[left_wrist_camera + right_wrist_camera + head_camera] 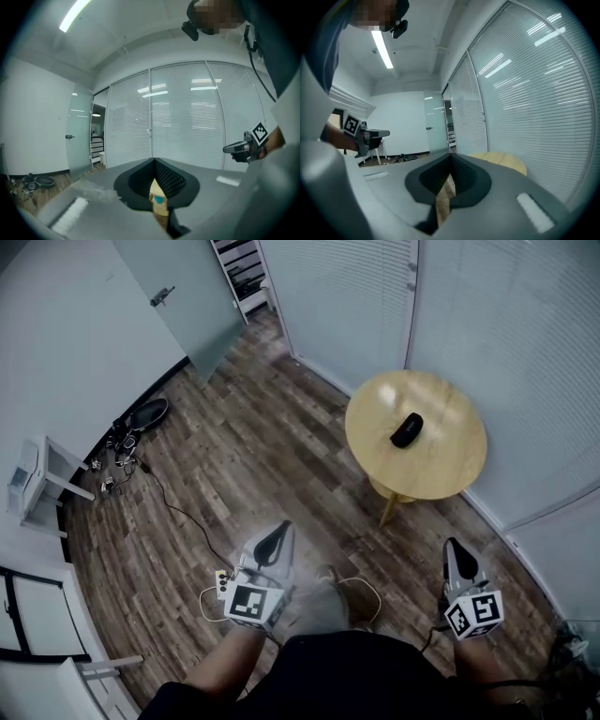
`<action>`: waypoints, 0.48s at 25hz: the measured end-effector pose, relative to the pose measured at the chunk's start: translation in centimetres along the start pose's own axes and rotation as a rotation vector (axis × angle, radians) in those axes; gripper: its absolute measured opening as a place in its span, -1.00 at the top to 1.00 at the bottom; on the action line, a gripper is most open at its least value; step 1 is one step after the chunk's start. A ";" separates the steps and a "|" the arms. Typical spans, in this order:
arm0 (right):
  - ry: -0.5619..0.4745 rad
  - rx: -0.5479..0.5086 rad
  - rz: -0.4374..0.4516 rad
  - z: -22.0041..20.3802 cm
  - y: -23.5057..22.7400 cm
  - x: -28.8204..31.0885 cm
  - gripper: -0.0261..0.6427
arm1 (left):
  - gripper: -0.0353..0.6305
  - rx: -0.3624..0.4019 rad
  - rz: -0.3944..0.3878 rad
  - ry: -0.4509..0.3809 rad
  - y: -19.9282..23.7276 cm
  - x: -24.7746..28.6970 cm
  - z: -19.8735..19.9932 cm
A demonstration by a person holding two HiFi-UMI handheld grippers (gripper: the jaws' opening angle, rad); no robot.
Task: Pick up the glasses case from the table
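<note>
The black glasses case (407, 429) lies near the middle of a round wooden table (450, 474) at the upper right of the head view. Both grippers hang low over the wood floor, well short of the table. My left gripper (281, 529) (153, 160) has its jaws together with nothing held. My right gripper (452, 544) (451, 154) is also shut and empty. The right gripper view shows the table's edge (501, 160) just beyond its jaws; the case is not visible there. In each gripper view the other gripper shows off to the side.
Glass walls with blinds (525, 324) stand behind and to the right of the table. A frosted glass door (178, 296) is at the top left. Cables and a black object (141, 418) lie on the floor at the left, near a white stool (42, 479).
</note>
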State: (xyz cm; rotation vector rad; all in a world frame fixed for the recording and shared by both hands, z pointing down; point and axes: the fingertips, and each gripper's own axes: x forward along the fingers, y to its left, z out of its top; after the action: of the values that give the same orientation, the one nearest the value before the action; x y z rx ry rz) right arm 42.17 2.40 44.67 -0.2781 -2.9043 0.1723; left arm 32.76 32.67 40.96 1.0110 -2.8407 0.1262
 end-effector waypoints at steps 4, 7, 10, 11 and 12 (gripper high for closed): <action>0.001 0.010 -0.053 2.1 -0.5 7.0 0.90 | 0.88 -0.002 -0.020 -0.007 6.2 5.4 1.1; -0.004 0.048 -0.064 3.5 -0.2 12.4 0.90 | 0.88 0.023 -0.038 -0.007 10.7 9.2 1.6; -0.008 0.064 -0.084 4.5 -0.4 17.0 0.90 | 0.88 0.026 -0.062 -0.010 14.1 12.9 2.0; -0.012 0.076 -0.095 5.0 -0.5 18.2 0.90 | 0.88 0.022 -0.078 -0.009 15.1 14.0 2.2; -0.017 0.094 -0.108 5.4 -0.6 19.3 0.90 | 0.88 0.014 -0.094 -0.004 16.0 15.2 2.4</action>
State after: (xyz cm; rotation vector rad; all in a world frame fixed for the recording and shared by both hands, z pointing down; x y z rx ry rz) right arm 22.39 5.12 43.45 -0.1037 -2.9083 0.2929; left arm 10.78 35.27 40.17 1.1472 -2.7934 0.1358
